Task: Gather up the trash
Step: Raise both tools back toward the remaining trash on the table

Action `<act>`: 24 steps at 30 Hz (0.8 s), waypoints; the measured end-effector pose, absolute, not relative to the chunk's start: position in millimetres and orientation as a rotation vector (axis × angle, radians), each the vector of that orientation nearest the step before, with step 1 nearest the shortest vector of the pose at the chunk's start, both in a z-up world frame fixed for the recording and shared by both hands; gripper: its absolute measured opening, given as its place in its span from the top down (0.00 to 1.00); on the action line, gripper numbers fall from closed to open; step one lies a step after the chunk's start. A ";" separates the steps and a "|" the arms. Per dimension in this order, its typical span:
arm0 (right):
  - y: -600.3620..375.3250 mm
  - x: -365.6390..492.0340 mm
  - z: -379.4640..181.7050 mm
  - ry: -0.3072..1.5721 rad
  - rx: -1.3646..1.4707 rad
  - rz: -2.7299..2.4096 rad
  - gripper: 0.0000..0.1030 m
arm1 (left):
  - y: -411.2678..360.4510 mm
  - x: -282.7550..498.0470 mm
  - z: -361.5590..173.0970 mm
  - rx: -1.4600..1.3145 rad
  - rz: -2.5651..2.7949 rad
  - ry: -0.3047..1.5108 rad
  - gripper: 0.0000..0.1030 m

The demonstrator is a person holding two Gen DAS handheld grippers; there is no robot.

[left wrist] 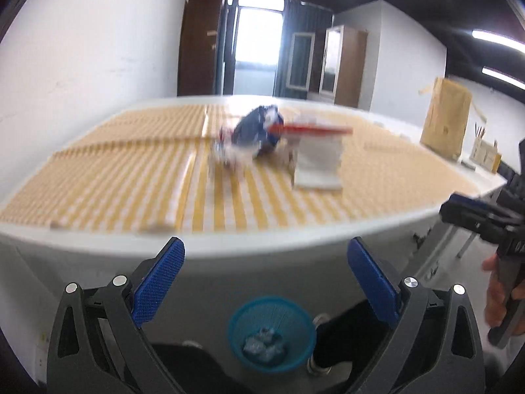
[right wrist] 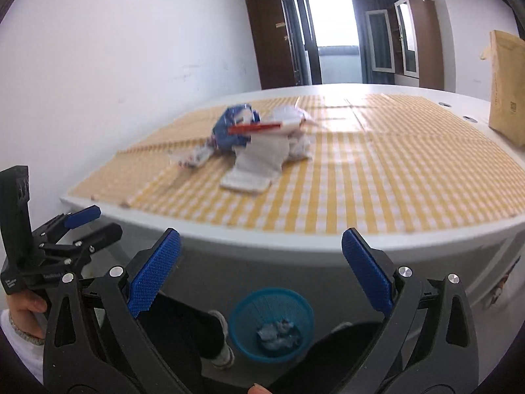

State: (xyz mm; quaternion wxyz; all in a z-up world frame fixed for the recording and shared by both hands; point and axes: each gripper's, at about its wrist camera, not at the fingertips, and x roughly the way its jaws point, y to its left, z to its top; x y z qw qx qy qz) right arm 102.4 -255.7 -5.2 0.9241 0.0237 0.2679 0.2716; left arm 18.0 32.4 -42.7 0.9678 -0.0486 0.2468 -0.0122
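Observation:
A pile of trash lies mid-table on the yellow checked cloth: a crumpled blue wrapper (left wrist: 259, 129) (right wrist: 231, 124), a red-edged white packet (left wrist: 315, 128) (right wrist: 259, 127), a white folded paper (left wrist: 318, 164) (right wrist: 254, 164), and clear crumpled plastic (left wrist: 226, 154) (right wrist: 192, 157). A blue mesh bin (left wrist: 272, 331) (right wrist: 270, 323) with crumpled trash inside stands on the floor below the table edge. My left gripper (left wrist: 265, 259) is open and empty, held before the table edge above the bin. My right gripper (right wrist: 261, 252) is open and empty, likewise short of the table.
The white table edge (left wrist: 262, 239) (right wrist: 295, 239) runs just beyond both grippers. A brown paper bag (left wrist: 446, 118) (right wrist: 507, 88) stands at the table's right side. The person's dark-trousered legs (right wrist: 183, 328) flank the bin. A wall is at left, cabinets at the back.

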 end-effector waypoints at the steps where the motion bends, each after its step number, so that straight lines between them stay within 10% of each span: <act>1: -254.6 106.0 -2.6 0.547 0.052 0.560 0.10 | 32.9 24.5 -36.4 -0.098 -0.028 0.487 0.06; 24: -223.5 240.6 23.8 0.661 0.155 0.615 0.28 | 56.8 139.3 -28.5 -0.140 0.039 0.591 0.13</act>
